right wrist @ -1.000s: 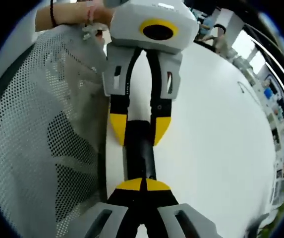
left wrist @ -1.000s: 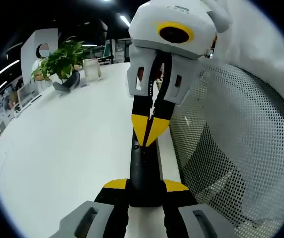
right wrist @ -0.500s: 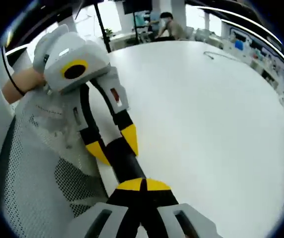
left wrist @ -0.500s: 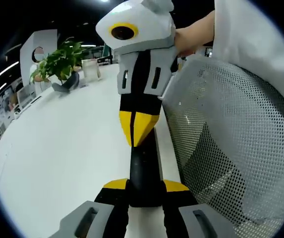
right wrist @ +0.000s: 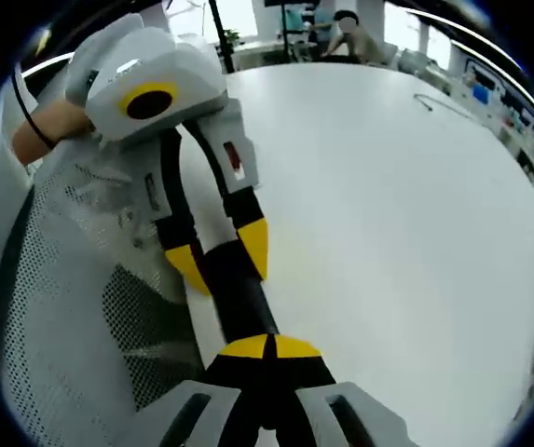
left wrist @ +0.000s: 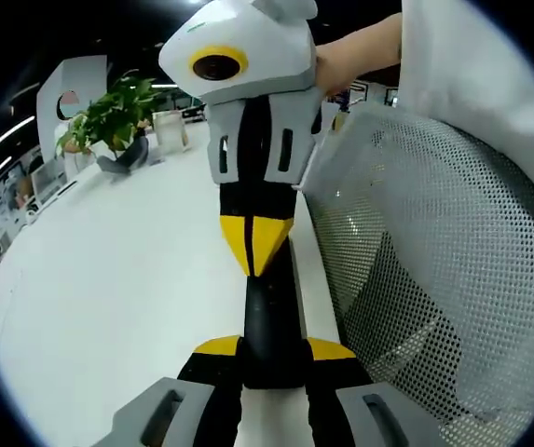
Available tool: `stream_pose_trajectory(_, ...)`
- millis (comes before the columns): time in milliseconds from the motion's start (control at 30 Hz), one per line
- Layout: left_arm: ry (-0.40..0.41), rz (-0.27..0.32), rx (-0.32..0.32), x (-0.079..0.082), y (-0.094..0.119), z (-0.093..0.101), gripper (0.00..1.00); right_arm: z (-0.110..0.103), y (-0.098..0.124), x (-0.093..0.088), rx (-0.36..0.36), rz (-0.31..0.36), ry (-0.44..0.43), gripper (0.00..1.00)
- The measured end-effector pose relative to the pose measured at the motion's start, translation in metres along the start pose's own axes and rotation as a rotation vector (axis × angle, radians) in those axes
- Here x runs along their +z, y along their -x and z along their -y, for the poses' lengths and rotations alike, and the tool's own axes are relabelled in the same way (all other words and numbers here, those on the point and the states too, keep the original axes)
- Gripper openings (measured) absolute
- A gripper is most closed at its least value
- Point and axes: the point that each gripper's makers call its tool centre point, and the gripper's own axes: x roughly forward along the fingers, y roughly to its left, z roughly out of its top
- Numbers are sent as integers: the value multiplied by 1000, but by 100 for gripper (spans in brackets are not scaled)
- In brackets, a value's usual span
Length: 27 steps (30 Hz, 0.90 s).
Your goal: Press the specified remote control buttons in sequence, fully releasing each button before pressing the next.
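**Remote pinched at one end, tapped at the other**

Left gripper [left wrist: 271,346]: yellow-tipped jaws clamped on the near end of a black remote control [left wrist: 271,312], one jaw on each long side. In the right gripper view the same gripper [right wrist: 218,259] comes in from the upper left, its yellow tips straddling the dark bar of the remote control [right wrist: 239,300].

Right gripper [right wrist: 268,347]: jaws closed together, tips meeting with no gap, resting on the remote's end nearest that camera. In the left gripper view this gripper [left wrist: 255,253] comes down from above, its joined yellow tips touching the remote's top face. Which button lies under them cannot be made out.

The remote lies lengthwise near the edge of a white table [left wrist: 108,289], the same table [right wrist: 388,233] spreading wide in the right gripper view.

Just beside that edge: a grey mesh chair back [left wrist: 434,279], also seen at [right wrist: 71,307].

A person's hand [right wrist: 38,140] grips the left tool's body; a white sleeve [left wrist: 472,65] sits above the chair.

Far across the table: a potted plant [left wrist: 117,116] and a clear cup [left wrist: 172,130] beside it.
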Motion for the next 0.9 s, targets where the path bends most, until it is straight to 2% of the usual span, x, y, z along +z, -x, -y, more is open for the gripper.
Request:
stream_pose_trajectory(400,2,0,4,0,-1,-1,25,4,-4,0,-5,-83,-35,0)
stream_pose_trajectory(500,3,0,4,1,-1,-1,25,5,-3,0,-17,-65,-66,0)
stream_pose_trajectory(633,5,1,4,1,-1,-1,25,4,-2,-1,-30,-21,-48,0)
stream_pose_trajectory(767,7,2,4,1,-1,-2,25,1,-1,0,-55,-7,-11,0)
stream_pose_trajectory(800,6,3,3,1,-1,-2,24,-2,-1,2,-48,-3,20,0)
stream_pose_trajectory(900,8,3,3,1,0,-2,24,-15,0,6,-1,19,34,0)
